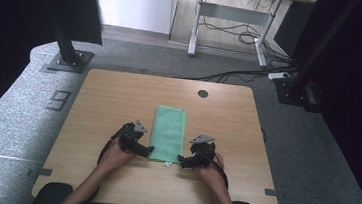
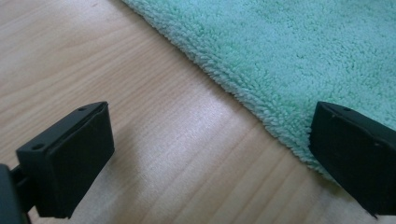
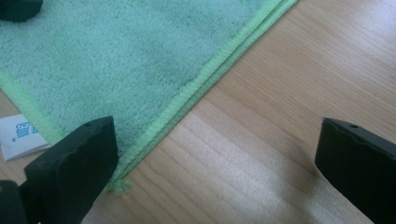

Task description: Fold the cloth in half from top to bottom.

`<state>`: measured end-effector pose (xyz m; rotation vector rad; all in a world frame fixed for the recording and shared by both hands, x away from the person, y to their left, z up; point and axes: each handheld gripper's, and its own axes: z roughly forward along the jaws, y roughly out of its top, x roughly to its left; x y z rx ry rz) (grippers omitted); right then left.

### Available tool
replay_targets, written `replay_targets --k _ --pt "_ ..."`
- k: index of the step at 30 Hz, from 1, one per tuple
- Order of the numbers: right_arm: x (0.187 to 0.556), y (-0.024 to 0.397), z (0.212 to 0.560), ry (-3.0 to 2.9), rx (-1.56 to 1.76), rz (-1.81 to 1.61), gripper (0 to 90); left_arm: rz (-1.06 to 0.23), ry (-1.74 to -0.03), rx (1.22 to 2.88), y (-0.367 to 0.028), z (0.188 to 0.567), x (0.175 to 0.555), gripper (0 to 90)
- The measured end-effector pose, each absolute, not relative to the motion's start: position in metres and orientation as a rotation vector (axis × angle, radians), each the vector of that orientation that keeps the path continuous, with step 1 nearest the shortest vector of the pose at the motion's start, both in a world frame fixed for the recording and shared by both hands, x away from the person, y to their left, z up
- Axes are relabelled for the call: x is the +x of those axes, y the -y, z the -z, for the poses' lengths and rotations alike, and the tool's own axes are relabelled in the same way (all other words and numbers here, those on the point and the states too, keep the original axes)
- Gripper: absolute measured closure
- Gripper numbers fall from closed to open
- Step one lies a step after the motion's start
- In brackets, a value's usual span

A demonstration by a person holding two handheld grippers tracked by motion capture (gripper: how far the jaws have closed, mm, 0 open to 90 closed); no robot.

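On the wooden table (image 1: 98, 104), I saw the folded green towel (image 1: 169, 131) lying flat near the front edge, my left gripper (image 1: 150, 151) and right gripper (image 1: 180, 159) spread wide at its near corners, gripping nothing.

towel (image 1: 169, 132): 1 | grippers: 2 | table (image 1: 109, 100): 1

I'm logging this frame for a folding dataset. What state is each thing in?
green towel: folded into a long strip, lying flat on the table.
white label: sticking out at the towel's near corner.
left gripper: open, at the towel's edge.
right gripper: open, at the stitched edge.
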<state>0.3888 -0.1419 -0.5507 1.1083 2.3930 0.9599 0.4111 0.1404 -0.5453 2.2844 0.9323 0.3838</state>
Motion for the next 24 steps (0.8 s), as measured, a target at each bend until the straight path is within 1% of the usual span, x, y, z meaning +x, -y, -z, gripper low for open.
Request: replay_targets --k 4,11,12,15,20,24 --pt "0.385 0.142 0.55 -2.401 1.089 -0.946 0.0 -0.366 -0.935 2.285 -0.139 0.545 0.406 1.3" --pt "0.365 0.142 0.549 -2.445 1.036 -0.929 0.0 -0.327 -0.94 2.319 -0.137 0.543 0.385 1.9" --pt "0.362 0.142 0.549 -2.451 1.037 -0.93 0.0 -0.3 -0.93 2.345 -0.136 0.541 0.378 1.9" --pt "0.357 0.143 0.549 -2.46 1.036 -0.937 0.0 -0.264 -0.909 2.364 -0.136 0.536 0.375 1.3" --pt "0.344 0.143 0.549 -2.488 1.024 -0.942 0.9 -0.316 -0.929 2.302 -0.138 0.521 0.387 1.6" --pt "0.338 0.143 0.549 -2.496 1.014 -0.942 0.9 -0.367 -0.947 2.281 -0.137 0.521 0.402 1.7"
